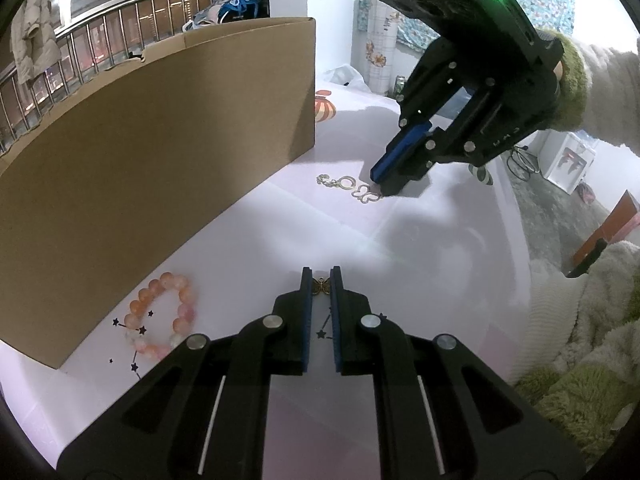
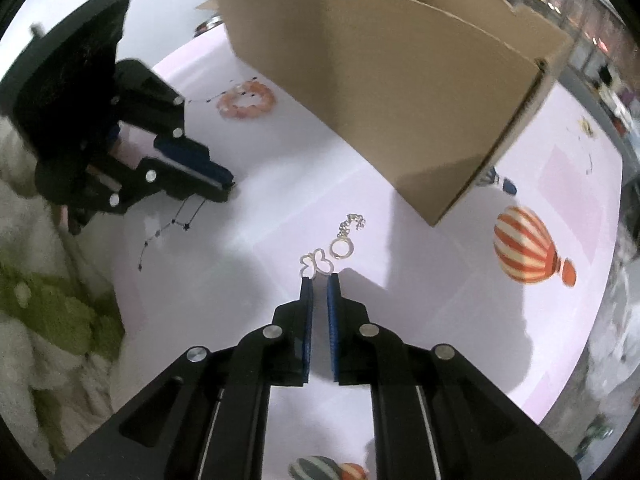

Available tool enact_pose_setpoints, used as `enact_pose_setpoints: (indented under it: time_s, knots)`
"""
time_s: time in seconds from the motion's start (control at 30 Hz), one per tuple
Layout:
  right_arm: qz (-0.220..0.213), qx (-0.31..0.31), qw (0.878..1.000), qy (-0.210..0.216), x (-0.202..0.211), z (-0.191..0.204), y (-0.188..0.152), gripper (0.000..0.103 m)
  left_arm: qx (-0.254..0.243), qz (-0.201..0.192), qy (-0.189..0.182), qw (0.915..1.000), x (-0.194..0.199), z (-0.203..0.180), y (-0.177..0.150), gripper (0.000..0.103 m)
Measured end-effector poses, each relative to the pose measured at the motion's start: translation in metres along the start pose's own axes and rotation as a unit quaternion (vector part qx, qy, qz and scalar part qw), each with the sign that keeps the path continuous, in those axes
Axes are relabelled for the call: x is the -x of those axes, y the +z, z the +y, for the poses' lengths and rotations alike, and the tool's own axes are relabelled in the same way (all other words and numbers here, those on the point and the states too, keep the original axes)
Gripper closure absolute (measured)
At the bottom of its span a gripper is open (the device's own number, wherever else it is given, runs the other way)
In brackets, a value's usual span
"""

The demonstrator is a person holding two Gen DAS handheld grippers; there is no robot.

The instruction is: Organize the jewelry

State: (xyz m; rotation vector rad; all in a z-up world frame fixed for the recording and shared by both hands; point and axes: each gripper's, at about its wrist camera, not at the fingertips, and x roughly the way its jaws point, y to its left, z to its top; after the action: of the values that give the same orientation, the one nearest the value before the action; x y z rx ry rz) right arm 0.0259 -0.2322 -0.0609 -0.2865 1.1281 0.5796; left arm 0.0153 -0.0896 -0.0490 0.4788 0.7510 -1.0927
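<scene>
My left gripper is shut on a small gold butterfly charm, held at the fingertips just above the table. It also shows in the right wrist view. A pink and orange bead bracelet lies left of it beside the cardboard box; it also shows in the right wrist view. A silver chain with a ring and butterfly pendant lies on the table. My right gripper has its jaws narrowly apart at the pendant's edge; its tips touch the pendant in the left wrist view.
The table has a pale pink cloth printed with hot-air balloons and star constellations. The tall open cardboard box stands along the far side. My fleece sleeves are at the table's edge.
</scene>
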Motion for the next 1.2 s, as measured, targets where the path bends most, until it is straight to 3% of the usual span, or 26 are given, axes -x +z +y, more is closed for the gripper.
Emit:
enact_pose_setpoints:
  time_s: [0.2, 0.77, 0.93, 1.2]
  knots:
    - [-0.010, -0.029, 1.000, -0.002, -0.001, 0.005, 0.000, 0.078, 0.000, 0.000, 0.000, 1.0000, 0.001, 0.000, -0.001, 0.095]
    - [-0.043, -0.009, 0.998, -0.039, -0.004, 0.022, 0.003, 0.079, 0.003, 0.000, 0.002, 1.0000, 0.002, 0.002, -0.002, 0.095]
    - [-0.043, -0.003, 0.999, -0.032, -0.002, 0.022, 0.003, 0.087, 0.003, 0.000, 0.002, 1.0000, 0.002, 0.001, -0.002, 0.095]
    - [-0.042, -0.003, 0.999, -0.024, -0.002, 0.021, 0.003, 0.087, 0.004, 0.000, 0.002, 1.0000, 0.002, 0.002, -0.003, 0.095]
